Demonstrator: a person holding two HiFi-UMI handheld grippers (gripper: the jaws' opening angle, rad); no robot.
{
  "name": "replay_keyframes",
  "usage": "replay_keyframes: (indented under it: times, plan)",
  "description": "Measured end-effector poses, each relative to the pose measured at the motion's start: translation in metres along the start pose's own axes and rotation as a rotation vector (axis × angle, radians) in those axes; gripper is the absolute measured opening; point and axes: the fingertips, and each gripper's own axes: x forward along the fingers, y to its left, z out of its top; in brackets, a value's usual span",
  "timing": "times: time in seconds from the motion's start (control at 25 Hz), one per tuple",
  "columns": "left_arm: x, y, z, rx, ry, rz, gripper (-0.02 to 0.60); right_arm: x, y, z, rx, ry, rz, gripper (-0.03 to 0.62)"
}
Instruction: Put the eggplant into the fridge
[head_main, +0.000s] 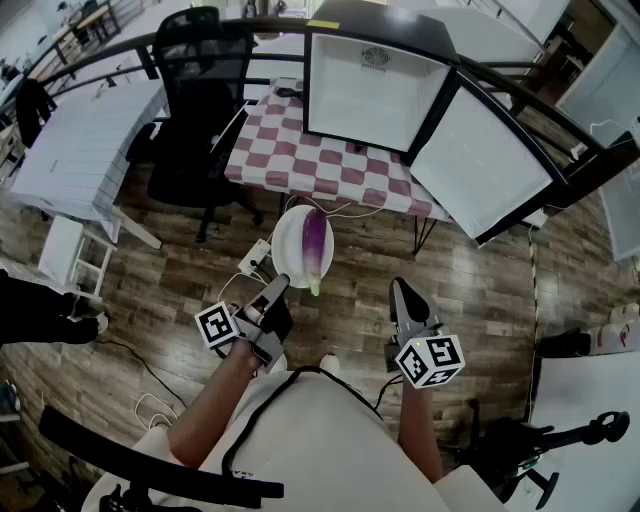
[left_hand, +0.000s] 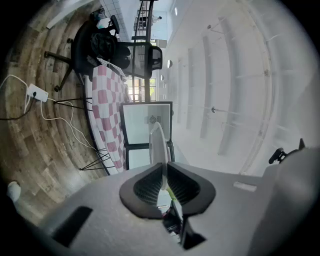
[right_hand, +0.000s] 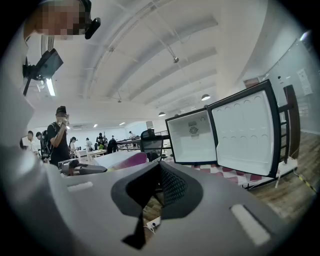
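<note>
A purple eggplant (head_main: 317, 245) with a green stem lies on a white plate (head_main: 285, 240), held above the wooden floor. My left gripper (head_main: 278, 288) is shut on the near rim of that plate. In the left gripper view the plate (left_hand: 157, 145) shows edge-on between the pads, with my left gripper (left_hand: 164, 172) clamped on it. The open fridge (head_main: 375, 95) stands ahead on a checkered table (head_main: 300, 150), its door (head_main: 480, 165) swung out to the right. My right gripper (head_main: 400, 290) hangs to the right of the plate, shut and empty. The right gripper view shows the eggplant (right_hand: 131, 160) at left and the fridge (right_hand: 192, 137) beyond.
A black office chair (head_main: 195, 60) stands left of the table. A power strip (head_main: 255, 258) and cables lie on the floor below the plate. A white table (head_main: 85, 140) is at far left. Several people (right_hand: 59, 135) stand far off in the room.
</note>
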Motion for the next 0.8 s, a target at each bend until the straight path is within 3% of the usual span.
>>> replay_keyframes:
  times: [0.8]
  plan:
    - [-0.002,0.000,-0.013,0.012,-0.016,0.016,0.037,-0.018,-0.007,-0.004,0.030,-0.004,0.029,0.006]
